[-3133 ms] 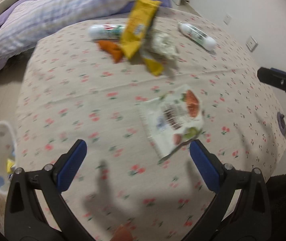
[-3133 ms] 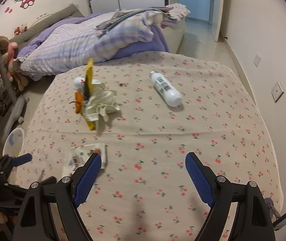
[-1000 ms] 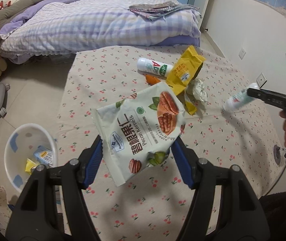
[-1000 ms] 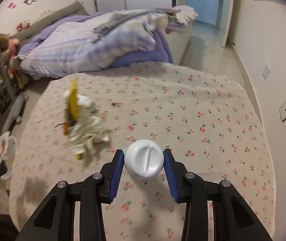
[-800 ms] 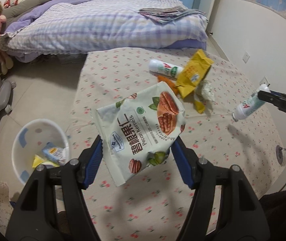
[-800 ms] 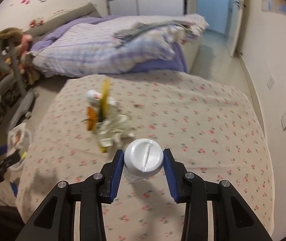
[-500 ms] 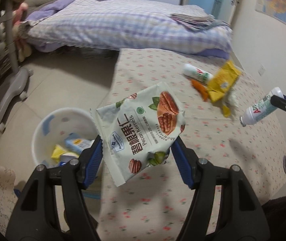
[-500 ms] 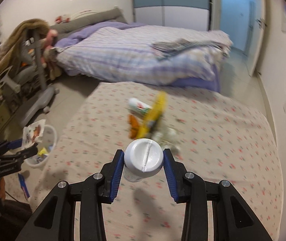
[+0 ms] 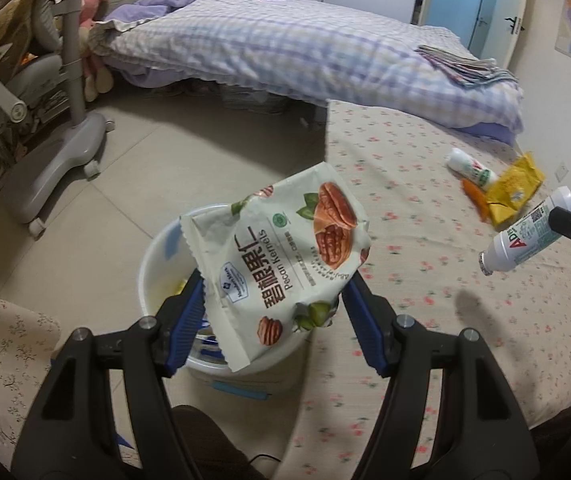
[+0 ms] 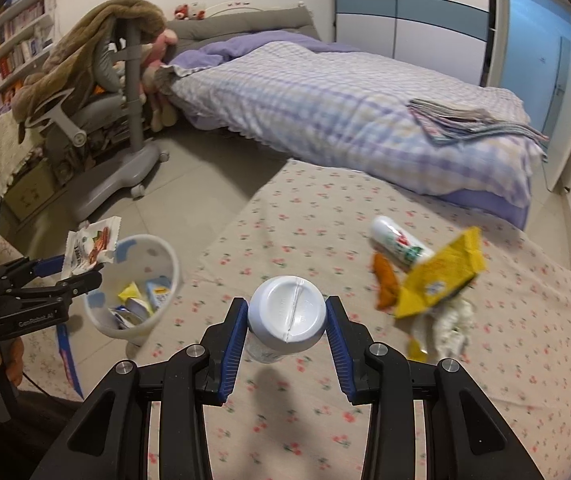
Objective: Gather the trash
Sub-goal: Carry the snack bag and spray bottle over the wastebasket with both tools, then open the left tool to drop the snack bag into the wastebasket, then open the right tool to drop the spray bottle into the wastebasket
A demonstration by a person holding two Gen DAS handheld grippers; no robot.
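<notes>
L claw [image 9: 273, 300] clamps snack bag [image 9: 281, 256], R claw [image 10: 285, 330] bottle [image 10: 286, 314]

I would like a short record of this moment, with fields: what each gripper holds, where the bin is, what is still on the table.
left gripper: shut on pecan kernel bag, held over the bin
right gripper: shut on white bottle, above the table
bin: white trash bin on the floor beside the table, already holding some wrappers
table: floral tablecloth
still on table: second white bottle, yellow packet, orange wrapper, crumpled tissue
</notes>
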